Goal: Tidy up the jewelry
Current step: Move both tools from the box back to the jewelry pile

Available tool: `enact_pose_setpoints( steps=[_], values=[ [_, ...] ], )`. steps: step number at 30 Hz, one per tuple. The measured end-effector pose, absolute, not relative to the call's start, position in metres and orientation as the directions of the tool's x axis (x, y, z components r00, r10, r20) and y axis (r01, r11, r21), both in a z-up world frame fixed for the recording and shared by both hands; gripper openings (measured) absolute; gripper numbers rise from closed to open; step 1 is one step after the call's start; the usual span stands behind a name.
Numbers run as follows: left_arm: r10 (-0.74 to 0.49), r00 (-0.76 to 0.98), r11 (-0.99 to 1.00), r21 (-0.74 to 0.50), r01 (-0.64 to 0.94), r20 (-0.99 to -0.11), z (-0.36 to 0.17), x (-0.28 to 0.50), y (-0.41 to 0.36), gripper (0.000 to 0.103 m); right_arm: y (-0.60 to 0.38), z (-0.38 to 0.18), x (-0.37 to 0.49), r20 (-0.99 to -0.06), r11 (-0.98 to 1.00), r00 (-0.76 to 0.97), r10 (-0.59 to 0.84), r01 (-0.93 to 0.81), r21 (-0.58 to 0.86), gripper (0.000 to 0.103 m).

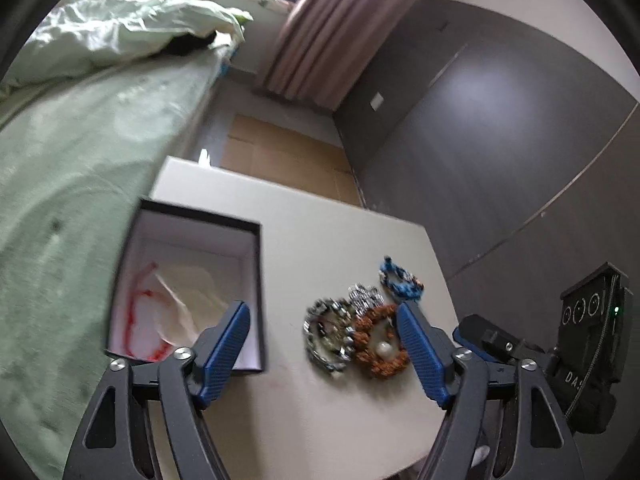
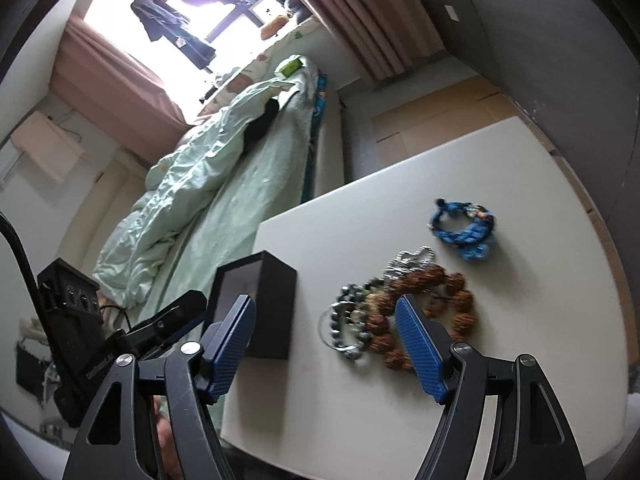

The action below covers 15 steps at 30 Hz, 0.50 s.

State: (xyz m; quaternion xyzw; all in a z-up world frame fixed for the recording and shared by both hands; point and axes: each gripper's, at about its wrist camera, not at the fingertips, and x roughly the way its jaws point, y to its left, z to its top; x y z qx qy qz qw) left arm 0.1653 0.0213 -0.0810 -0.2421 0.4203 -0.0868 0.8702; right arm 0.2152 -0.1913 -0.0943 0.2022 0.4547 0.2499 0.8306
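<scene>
A black box (image 1: 188, 292) with a white inside stands open on the white table (image 1: 304, 240), holding white paper with red marks. To its right lie a grey bead bracelet (image 1: 326, 336), a brown bead bracelet (image 1: 380, 340), a silver piece (image 1: 365, 295) and a blue braided bracelet (image 1: 400, 280). My left gripper (image 1: 322, 344) is open and empty above the table, between box and bracelets. My right gripper (image 2: 326, 340) is open and empty, near the box (image 2: 264, 304), the grey bracelet (image 2: 348, 328), the brown bracelet (image 2: 456, 304), the silver piece (image 2: 412, 262) and the blue bracelet (image 2: 464, 228).
A bed with a pale green duvet (image 2: 192, 184) runs along the table's left side. A dark wall (image 1: 500, 140) stands to the right, with cardboard (image 1: 280, 152) on the floor beyond the table. The right gripper's body (image 1: 580, 352) shows at the left wrist view's right edge.
</scene>
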Motion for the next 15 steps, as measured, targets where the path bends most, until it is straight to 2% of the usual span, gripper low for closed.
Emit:
enact_pose_setpoints(
  steps=[5,11,15],
  values=[
    [-0.360,0.566,0.877,-0.476,-0.067,-0.742,-0.096,0.172,0.000,0.051,-0.211,-0.098,0.216,-0.671,0.805,0.462,0.580,-0.195,0.561,0.072],
    [-0.316,0.528,0.904,-0.419,-0.084,-0.788,-0.106,0.175,-0.021,0.049,-0.232,-0.102,0.216,-0.686,0.813,0.460,0.563,-0.159,0.561,0.069],
    [-0.271,0.499,0.922,-0.371,-0.111,-0.823,-0.118,0.180,-0.031,0.038,-0.243,-0.106,0.217,-0.695,0.814,0.452,0.559,-0.139,0.564,0.065]
  ],
)
